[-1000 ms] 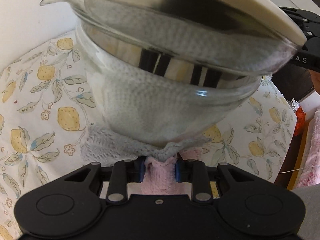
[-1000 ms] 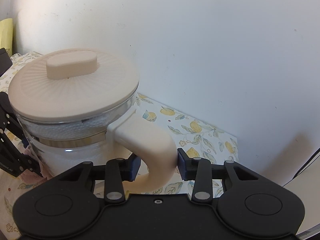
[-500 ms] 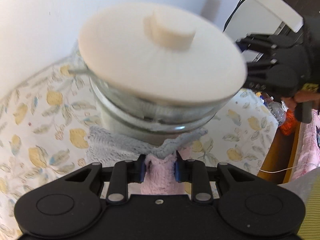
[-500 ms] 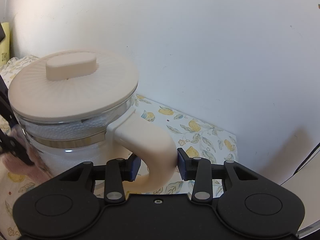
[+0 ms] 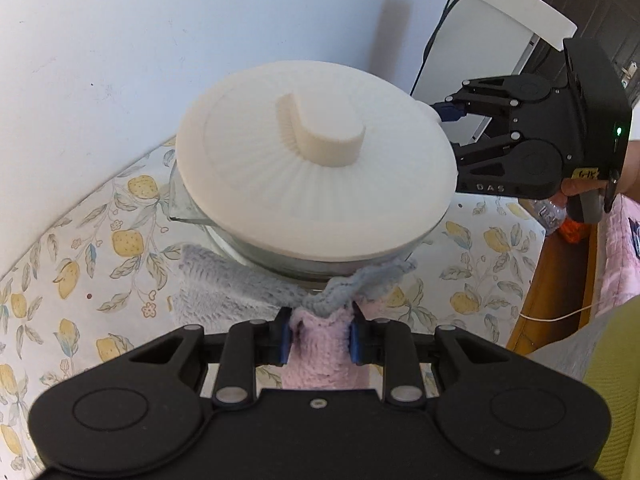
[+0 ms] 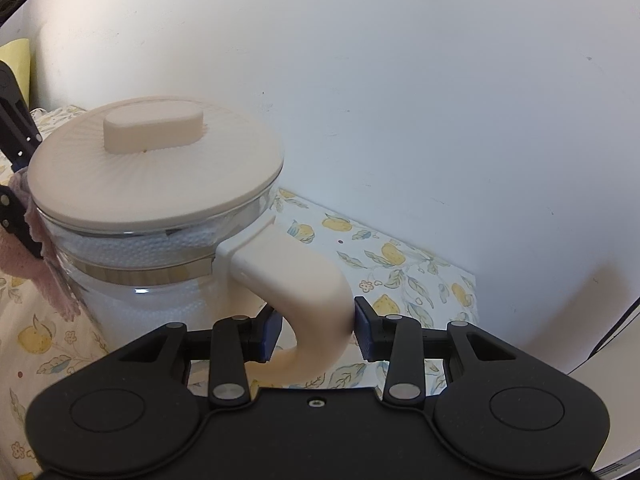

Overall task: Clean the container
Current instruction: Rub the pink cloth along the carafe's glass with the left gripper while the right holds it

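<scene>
Wiping is under way, by my reading: I hold the left gripper [image 5: 318, 334] clenched on a pink-and-blue cloth [image 5: 320, 340], low centre of frame, against the glass wall of the container [image 5: 280, 264]. I keep the right gripper [image 6: 316, 330] clamped on its handle [image 6: 304, 292]. The lid [image 5: 316, 164] is on; the interior looks uncleaned. Nothing obstructs on the lemon-print tablecloth [image 5: 80, 264]; a wall [image 6: 400, 80] stands close behind.
</scene>
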`<action>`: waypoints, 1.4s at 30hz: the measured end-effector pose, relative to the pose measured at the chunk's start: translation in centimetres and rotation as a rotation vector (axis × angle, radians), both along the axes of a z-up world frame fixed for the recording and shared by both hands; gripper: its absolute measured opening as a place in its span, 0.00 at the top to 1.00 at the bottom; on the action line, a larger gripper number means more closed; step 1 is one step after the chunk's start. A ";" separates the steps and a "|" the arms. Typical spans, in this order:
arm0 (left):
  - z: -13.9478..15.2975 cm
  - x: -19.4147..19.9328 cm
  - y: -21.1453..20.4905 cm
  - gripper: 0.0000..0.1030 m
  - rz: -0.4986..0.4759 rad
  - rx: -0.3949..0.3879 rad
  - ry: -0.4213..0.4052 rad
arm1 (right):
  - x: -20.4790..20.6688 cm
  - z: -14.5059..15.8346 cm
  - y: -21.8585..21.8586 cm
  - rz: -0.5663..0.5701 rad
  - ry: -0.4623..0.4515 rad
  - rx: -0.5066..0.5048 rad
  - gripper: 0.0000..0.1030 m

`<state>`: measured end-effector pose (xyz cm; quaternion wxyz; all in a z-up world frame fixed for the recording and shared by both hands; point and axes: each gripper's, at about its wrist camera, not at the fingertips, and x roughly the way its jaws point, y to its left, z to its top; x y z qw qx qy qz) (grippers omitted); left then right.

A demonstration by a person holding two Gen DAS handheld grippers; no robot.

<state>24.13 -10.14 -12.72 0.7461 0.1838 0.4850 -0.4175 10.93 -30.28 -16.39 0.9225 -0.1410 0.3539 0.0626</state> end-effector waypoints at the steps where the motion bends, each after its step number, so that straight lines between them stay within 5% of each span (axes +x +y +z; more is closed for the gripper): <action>1: -0.2 0.1 0.0 0.75 0.000 0.003 0.003 | 0.0 0.0 0.0 0.003 0.001 -0.002 0.58; 26: -9.5 1.9 -0.6 0.74 0.014 0.028 0.126 | 1.2 -0.3 -0.4 0.009 0.048 -0.055 0.58; 34: -8.9 1.8 0.5 0.74 0.030 0.015 0.113 | 1.8 -0.5 -0.9 0.062 0.082 -0.101 0.58; 42: -5.0 1.2 1.4 0.74 -0.015 0.016 0.022 | 2.9 0.1 -1.6 0.155 0.124 -0.153 0.58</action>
